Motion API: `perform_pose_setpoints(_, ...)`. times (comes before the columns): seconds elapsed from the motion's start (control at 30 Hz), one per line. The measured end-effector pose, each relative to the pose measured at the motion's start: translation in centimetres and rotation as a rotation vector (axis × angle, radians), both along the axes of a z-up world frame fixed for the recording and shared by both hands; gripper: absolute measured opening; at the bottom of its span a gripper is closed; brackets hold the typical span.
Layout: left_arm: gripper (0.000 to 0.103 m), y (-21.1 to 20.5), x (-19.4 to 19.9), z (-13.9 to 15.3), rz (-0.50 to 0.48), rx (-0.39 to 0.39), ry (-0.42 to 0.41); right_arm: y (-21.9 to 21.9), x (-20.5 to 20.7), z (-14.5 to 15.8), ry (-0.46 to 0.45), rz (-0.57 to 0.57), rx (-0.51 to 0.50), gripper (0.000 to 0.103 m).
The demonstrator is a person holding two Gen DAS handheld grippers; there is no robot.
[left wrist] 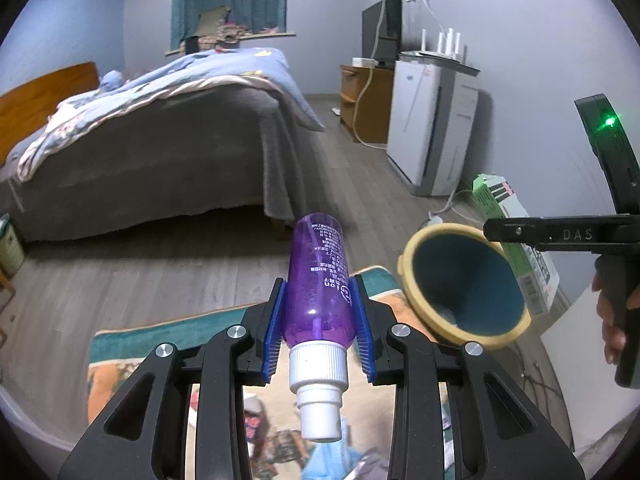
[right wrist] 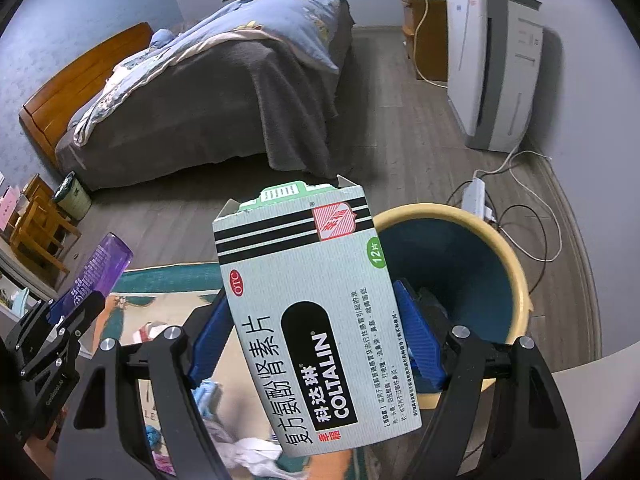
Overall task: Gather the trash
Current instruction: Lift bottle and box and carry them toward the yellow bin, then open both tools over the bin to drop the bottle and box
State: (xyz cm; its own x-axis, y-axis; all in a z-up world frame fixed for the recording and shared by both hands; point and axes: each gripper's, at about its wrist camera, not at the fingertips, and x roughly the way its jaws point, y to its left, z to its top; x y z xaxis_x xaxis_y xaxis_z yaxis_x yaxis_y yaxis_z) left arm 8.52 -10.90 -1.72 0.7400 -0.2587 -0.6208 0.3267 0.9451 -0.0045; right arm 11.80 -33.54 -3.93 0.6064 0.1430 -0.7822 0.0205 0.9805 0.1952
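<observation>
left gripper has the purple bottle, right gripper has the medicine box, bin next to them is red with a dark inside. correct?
One error: the bin is not red; its rim and outer wall are pale yellow, with a dark teal inside, as the right wrist view shows. The rest holds: the left gripper is shut on the purple bottle, and the right gripper is shut on the medicine box.

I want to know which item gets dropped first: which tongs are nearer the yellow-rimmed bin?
Right. The right tongs, holding the medicine box, sit at the bin rim; the left tongs, holding the purple bottle, are farther off beside it.
</observation>
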Motion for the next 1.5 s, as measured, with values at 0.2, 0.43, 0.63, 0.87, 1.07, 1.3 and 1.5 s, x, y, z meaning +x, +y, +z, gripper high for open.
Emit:
perform_pose_setpoints(0.2, 0.033, -2.9, 0.1, -0.4, -0.038, 0.023, 0.002, -3.1, -0.4, -0.2, -0.002, -0.038, 0.006, 0.076)
perform_pose_setpoints(0.43, 0.033, -5.8, 0.3, -1.0, -0.080, 0.038, 0.011, -6.1, -0.7, -0.6, -0.002, -0.078, 0.013, 0.076)
perform_pose_setpoints(0.63, 0.033, -7.9, 0.6, -1.7, -0.116, 0.038, 0.031, -8.4, -0.5, -1.5, 0.008, -0.115, 0.026, 0.076)
perform_pose_setpoints(0.87, 0.033, -11.0, 0.8, -1.8, -0.180, 0.062, 0.017, -11.3, -0.1, -2.7, 0.020, -0.180, 0.054, 0.076)
perform_pose_setpoints(1.07, 0.033, -14.0, 1.4, -2.9, -0.235, 0.077, 0.032, -13.0, 0.3, -4.1, 0.048, -0.217, 0.068, 0.076)
perform_pose_setpoints(1.3, 0.033, -17.2, 3.7, -4.9, -0.298, 0.080, 0.094, -14.1, 0.8, -5.5, 0.069, -0.249, 0.060, 0.076)
perform_pose_setpoints(1.5, 0.033, -19.0, 5.8, -7.7, -0.320, 0.134, 0.142, -14.7, 1.6, -7.5, 0.099, -0.281, 0.082, 0.076)
